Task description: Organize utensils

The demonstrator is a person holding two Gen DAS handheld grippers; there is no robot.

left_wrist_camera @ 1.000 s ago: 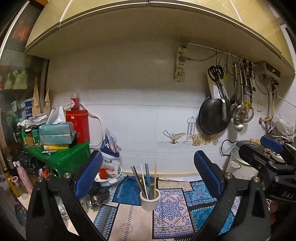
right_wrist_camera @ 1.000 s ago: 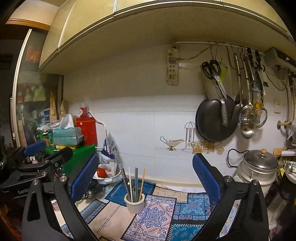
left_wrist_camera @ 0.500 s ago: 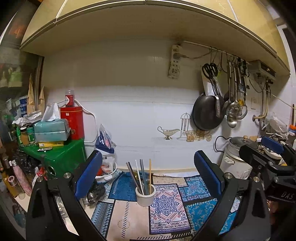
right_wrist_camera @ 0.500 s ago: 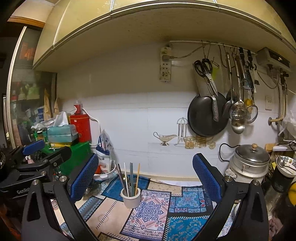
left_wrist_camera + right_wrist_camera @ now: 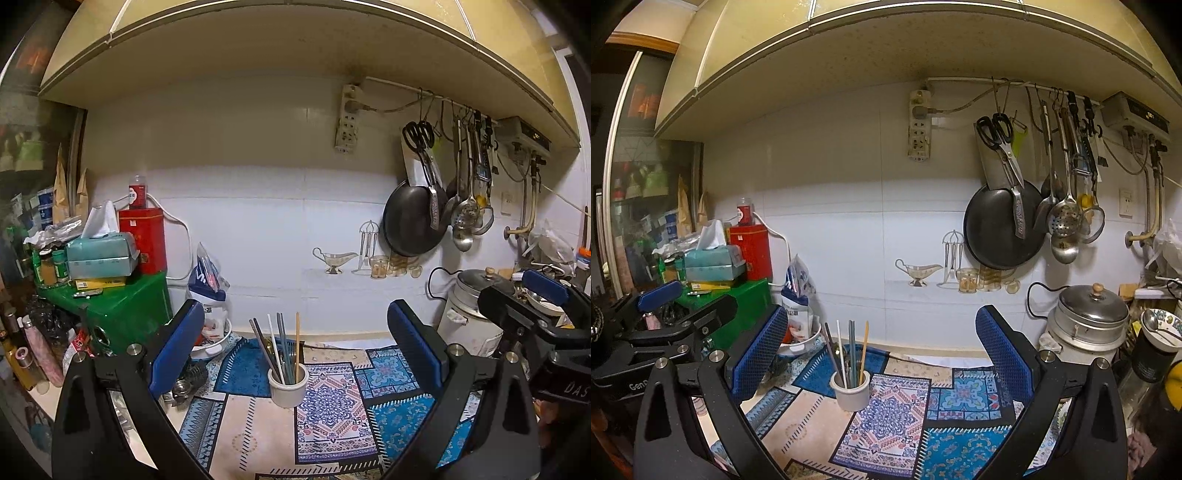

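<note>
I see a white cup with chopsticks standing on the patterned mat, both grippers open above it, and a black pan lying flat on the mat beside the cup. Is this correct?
Not quite. The black pan is not on the mat; it hangs on the wall at the right, as the right wrist view shows. The rest holds: the white cup with chopsticks stands on the patterned mat, and the left gripper and right gripper are open.

The room is dim and yellowish. The white wall [image 5: 266, 229] is brightest in its lower half. The cabinet [image 5: 905, 44] bends at the edges. The dark left corner looks blurry, maybe shelves.
</note>
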